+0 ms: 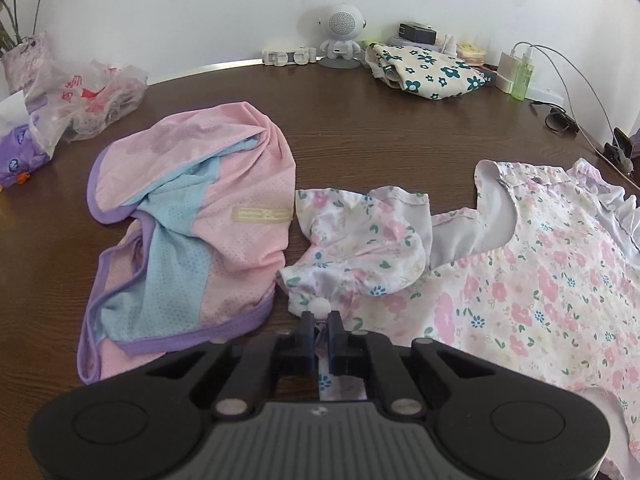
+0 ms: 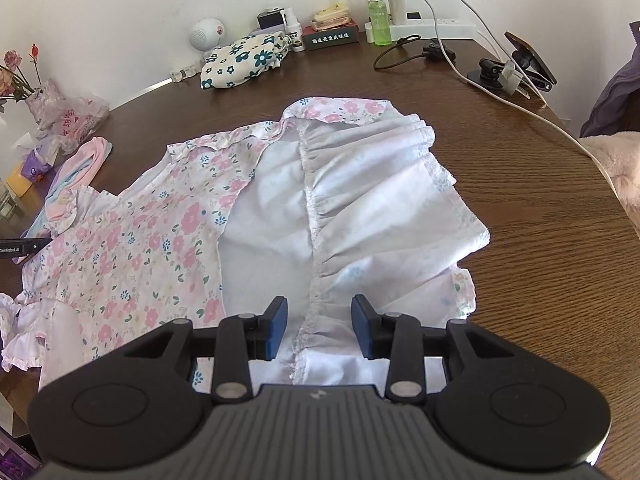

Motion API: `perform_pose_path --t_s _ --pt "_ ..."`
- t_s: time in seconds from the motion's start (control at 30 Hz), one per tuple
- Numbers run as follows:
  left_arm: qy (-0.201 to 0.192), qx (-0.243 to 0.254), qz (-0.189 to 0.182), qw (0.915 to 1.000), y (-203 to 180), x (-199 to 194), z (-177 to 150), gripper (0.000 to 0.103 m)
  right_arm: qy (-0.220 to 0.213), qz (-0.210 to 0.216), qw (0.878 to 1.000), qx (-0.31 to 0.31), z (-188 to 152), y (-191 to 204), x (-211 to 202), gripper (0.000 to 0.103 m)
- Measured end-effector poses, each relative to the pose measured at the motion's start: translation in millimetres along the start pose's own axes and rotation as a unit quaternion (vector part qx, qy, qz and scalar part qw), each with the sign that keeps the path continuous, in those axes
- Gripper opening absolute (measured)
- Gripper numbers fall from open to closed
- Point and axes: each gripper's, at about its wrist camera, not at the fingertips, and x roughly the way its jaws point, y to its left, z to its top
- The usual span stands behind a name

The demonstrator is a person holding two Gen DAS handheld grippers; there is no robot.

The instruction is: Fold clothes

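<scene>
A pink-flowered white dress lies spread on the brown table, its skirt part turned over so the plain white inside faces up. My right gripper stands open just above that white fabric, a gathered seam running between its fingers. In the left wrist view the same dress reaches to the right, with a crumpled sleeve in front. My left gripper is shut on a thin edge of this floral fabric. A pink, blue and purple garment lies bunched to the left.
At the back by the wall sit a folded cream garment with teal flowers, a small white robot figure, a green bottle, a power strip with cables and a phone stand. Plastic bags and a vase lie far left.
</scene>
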Motion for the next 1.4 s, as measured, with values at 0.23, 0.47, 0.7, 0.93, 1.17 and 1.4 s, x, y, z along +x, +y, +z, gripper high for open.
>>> perform_pose_path --t_s 0.23,0.47,0.7,0.93,1.17,1.4 --pt "-0.026 -0.009 0.038 0.9989 0.5 3.2 -0.7 0.001 -0.008 -0.013 0.999 -0.031 -3.3 6.7 0.9 0.036" --pt "-0.072 -0.038 0.017 0.9966 11.3 -31.3 -13.1 0.020 -0.040 -0.005 0.999 -0.024 -8.3 8.0 -16.3 0.038" --pt "-0.063 -0.066 -0.061 0.9939 21.9 -79.1 -64.5 0.025 -0.059 0.002 0.998 0.004 -32.4 2.2 -51.7 0.042" --pt "-0.053 -0.067 -0.055 0.9948 11.1 -70.6 -83.6 0.025 -0.058 -0.023 0.997 0.036 -60.8 -9.0 -58.0 0.042" --pt "-0.025 -0.053 -0.068 0.9960 11.2 -54.4 -73.2 0.028 -0.057 -0.022 0.997 0.047 -73.7 -11.1 -54.8 0.043" --pt "-0.012 -0.047 -0.100 0.9938 15.3 -53.2 -59.1 0.007 -0.057 -0.029 0.997 0.031 -72.7 -5.3 -52.6 0.046"
